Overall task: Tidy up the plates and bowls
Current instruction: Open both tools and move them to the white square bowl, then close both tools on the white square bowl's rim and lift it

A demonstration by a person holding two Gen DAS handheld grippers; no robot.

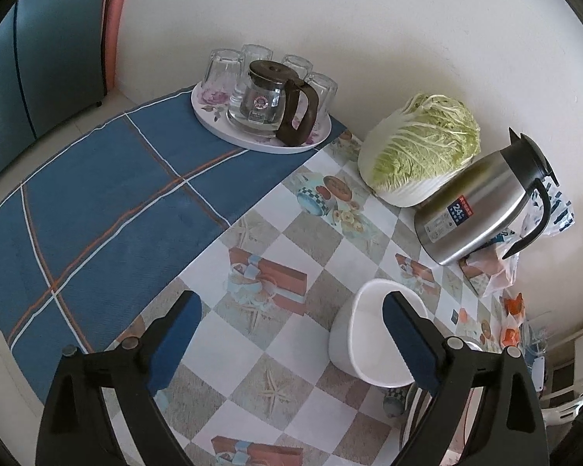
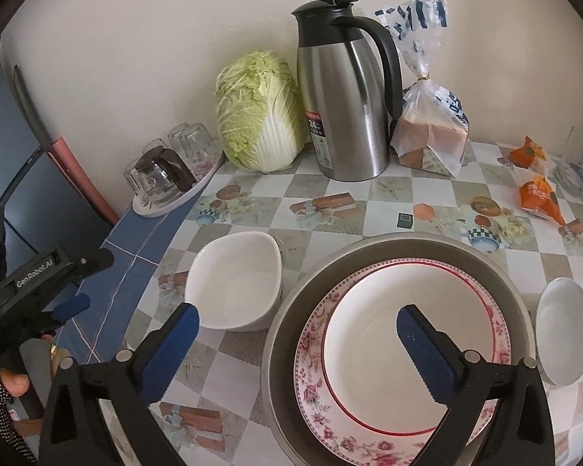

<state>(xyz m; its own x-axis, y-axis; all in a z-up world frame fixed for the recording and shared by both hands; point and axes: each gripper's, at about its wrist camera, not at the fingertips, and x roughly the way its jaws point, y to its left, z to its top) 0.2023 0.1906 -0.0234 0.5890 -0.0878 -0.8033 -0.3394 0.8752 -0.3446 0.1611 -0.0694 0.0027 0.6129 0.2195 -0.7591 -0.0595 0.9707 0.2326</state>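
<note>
White squarish bowl (image 2: 235,281) sits on the table (image 2: 388,198) toward its left edge, beside the stacked plates (image 2: 400,349), just ahead-right of the empty, spread left gripper (image 1: 291,334), nearer than the likewise spread right gripper (image 2: 297,336).

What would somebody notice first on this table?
Probably the big metal basin up front, with a flowery plate and a red-rimmed plate stacked inside. Behind stand a green cabbage and a shiny steel jug against the wall.
</note>
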